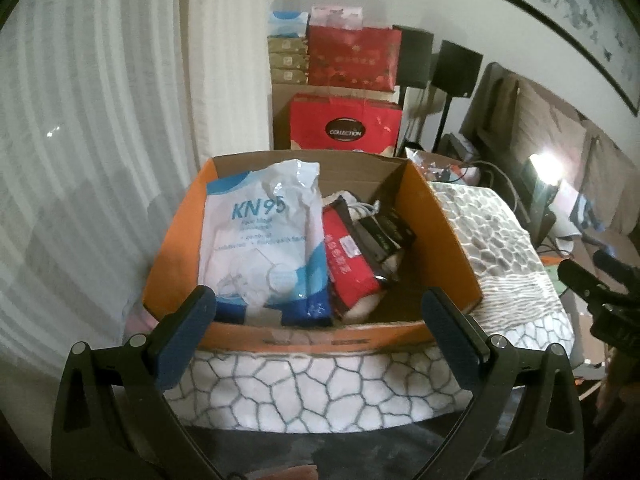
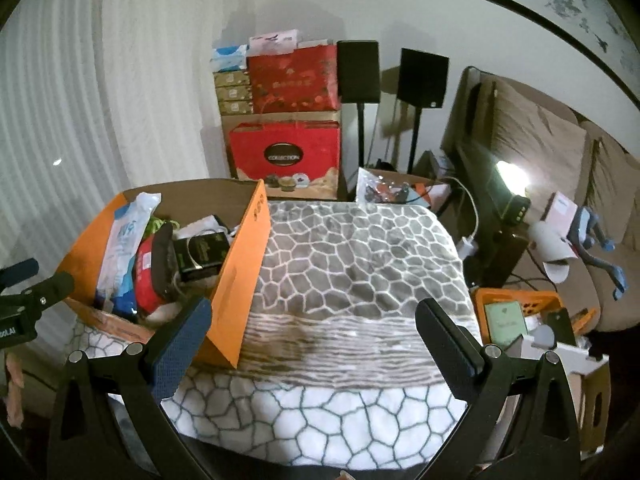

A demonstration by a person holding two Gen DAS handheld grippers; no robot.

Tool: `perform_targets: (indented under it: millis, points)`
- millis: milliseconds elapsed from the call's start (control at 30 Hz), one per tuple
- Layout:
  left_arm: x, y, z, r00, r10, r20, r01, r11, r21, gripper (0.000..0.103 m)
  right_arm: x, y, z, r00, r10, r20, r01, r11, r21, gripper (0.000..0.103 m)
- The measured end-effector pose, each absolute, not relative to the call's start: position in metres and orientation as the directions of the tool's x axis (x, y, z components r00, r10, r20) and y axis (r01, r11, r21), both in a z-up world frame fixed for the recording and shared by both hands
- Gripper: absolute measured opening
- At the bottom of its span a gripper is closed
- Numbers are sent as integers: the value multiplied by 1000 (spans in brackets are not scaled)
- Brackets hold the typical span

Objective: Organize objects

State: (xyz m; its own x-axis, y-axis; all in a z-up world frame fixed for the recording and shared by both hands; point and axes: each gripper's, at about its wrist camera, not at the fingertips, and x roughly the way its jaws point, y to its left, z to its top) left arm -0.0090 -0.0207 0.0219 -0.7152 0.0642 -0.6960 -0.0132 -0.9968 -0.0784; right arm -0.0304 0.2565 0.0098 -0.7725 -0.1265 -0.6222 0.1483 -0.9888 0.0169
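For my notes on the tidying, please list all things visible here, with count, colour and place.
box: one, orange, on the blanket
mask pack: one, white and blue, left in the box
red pack: one, red, middle of the box
black case: one, black, right in the box
blanket: one, grey and white, under the box
gift boxes: several, mostly red, stacked by the wall
speakers: two, black, on stands
left gripper: open, empty
right gripper: open, empty

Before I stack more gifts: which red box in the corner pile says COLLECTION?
The lower red box, beneath the brown carton; its black oval label reads COLLECTION. The upper red box shows none.
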Motion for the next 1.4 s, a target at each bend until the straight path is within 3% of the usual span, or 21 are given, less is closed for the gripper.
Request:
perform_targets:
  millis: [1400]
  points:
    - [4,-10,18,-726,19,-687,37,-997,-66,103,-5,262,0,-786,-84,-612,100,-995,9,103]
